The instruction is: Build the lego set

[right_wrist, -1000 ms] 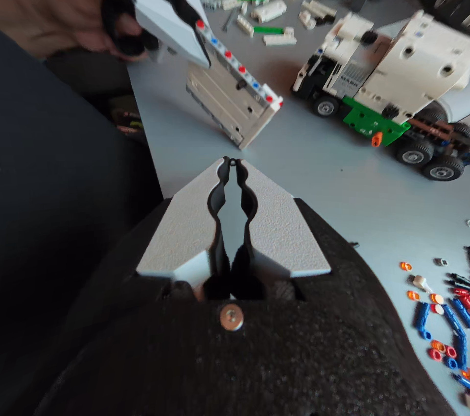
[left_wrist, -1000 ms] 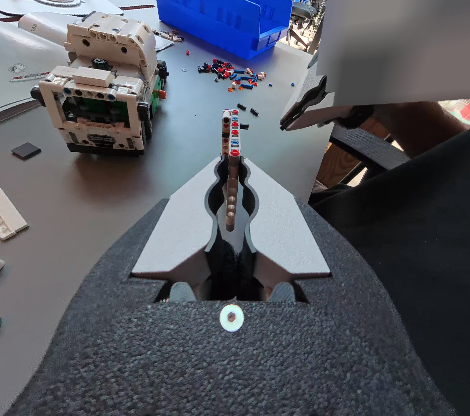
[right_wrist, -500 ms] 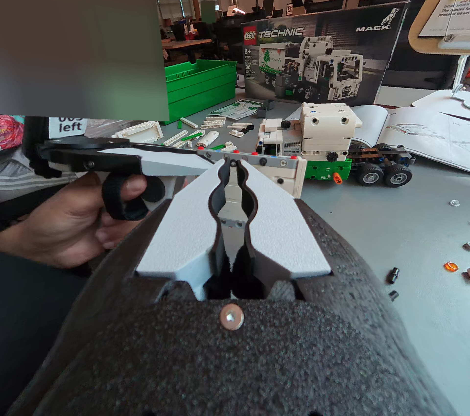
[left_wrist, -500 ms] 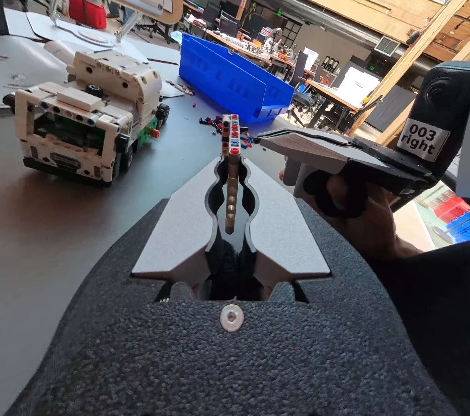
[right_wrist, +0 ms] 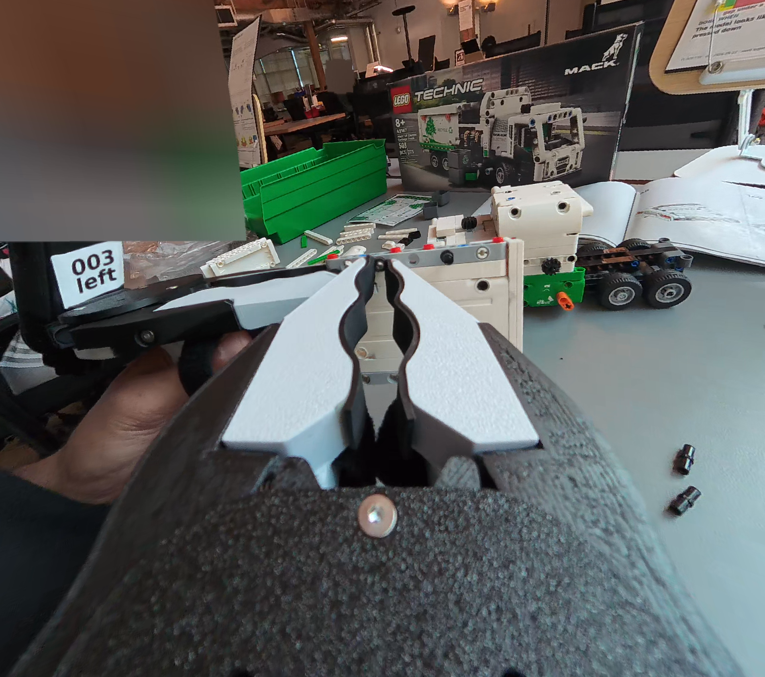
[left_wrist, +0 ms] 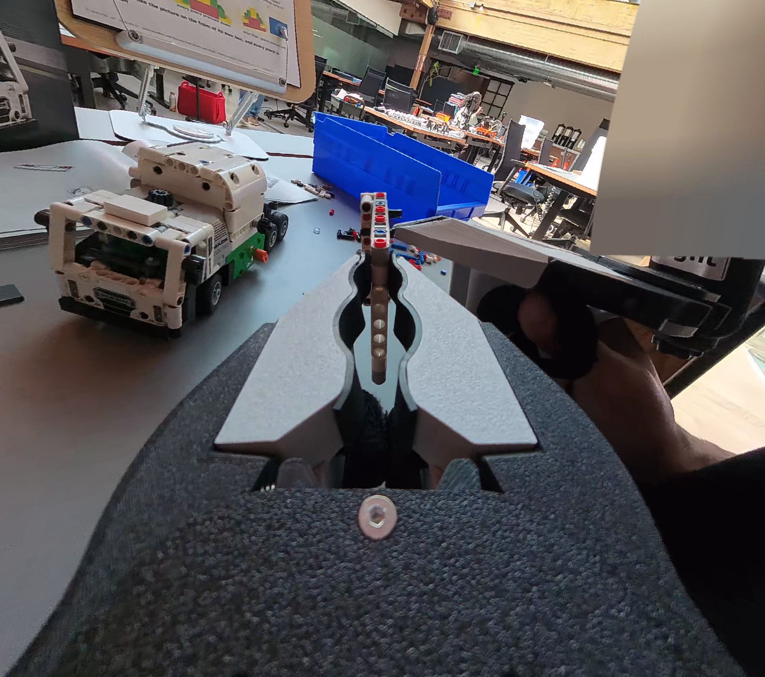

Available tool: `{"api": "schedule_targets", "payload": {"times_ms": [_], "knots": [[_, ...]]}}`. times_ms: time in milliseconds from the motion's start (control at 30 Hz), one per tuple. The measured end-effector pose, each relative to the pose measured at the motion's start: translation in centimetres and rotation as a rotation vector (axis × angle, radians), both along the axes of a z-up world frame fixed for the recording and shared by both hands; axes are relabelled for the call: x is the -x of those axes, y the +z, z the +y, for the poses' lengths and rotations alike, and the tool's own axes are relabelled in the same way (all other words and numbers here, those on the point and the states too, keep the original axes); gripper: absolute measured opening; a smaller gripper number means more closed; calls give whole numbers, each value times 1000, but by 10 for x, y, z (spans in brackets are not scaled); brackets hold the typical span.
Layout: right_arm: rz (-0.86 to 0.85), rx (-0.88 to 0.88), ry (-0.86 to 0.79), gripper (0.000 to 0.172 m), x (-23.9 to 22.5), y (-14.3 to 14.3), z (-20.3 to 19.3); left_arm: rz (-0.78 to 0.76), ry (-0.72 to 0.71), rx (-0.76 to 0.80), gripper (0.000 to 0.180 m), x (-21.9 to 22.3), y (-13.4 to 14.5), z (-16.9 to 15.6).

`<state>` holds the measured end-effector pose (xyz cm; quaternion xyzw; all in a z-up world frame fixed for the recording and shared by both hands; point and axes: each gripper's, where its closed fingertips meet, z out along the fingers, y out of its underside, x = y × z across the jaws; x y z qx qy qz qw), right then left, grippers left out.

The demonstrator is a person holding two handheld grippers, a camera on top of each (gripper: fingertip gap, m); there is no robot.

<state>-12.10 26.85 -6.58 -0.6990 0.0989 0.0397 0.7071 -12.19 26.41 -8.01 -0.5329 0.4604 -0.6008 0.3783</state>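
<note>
Both grippers have risen off the table and drawn together. Left gripper (left_wrist: 378, 260) is clamped on the grey beam of a white panel assembly (right_wrist: 463, 297); right gripper (right_wrist: 380, 264) pinches a small black pin against that beam, toy truck (left_wrist: 157, 235) beyond.

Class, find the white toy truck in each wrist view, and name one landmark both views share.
Left wrist view: white toy truck stands left of centre on the grey table.
Right wrist view: it stands right of centre, behind the white panel assembly.
Shared landmark: that assembly, edge-on in the left gripper.
</note>
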Motion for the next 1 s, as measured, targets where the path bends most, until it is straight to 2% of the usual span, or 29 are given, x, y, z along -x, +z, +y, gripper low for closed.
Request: {"api": "schedule_targets", "payload": {"times_ms": [233,367,500,633,800,867,1000], "knots": [[-26,-22,3,3,3,2,0,-38,-32,34,5,3,3,-4],[0,-41,11,3,4,5,-2,-44,8,-80,6,4,5,-5],[38,-51,18,3,5,3,-3,-27,94,-325,6,5,4,-3],[115,-63,49,3,4,1,-3,-10,105,-338,6,3,2,-3],[71,42,57,4,-1,-7,3,41,19,-152,6,-3,-5,3],[21,88,65,19,-5,-9,2,65,-35,-66,6,-4,-8,5],[-131,135,93,24,-19,9,-18,89,-126,66,6,-1,-9,12]]}}
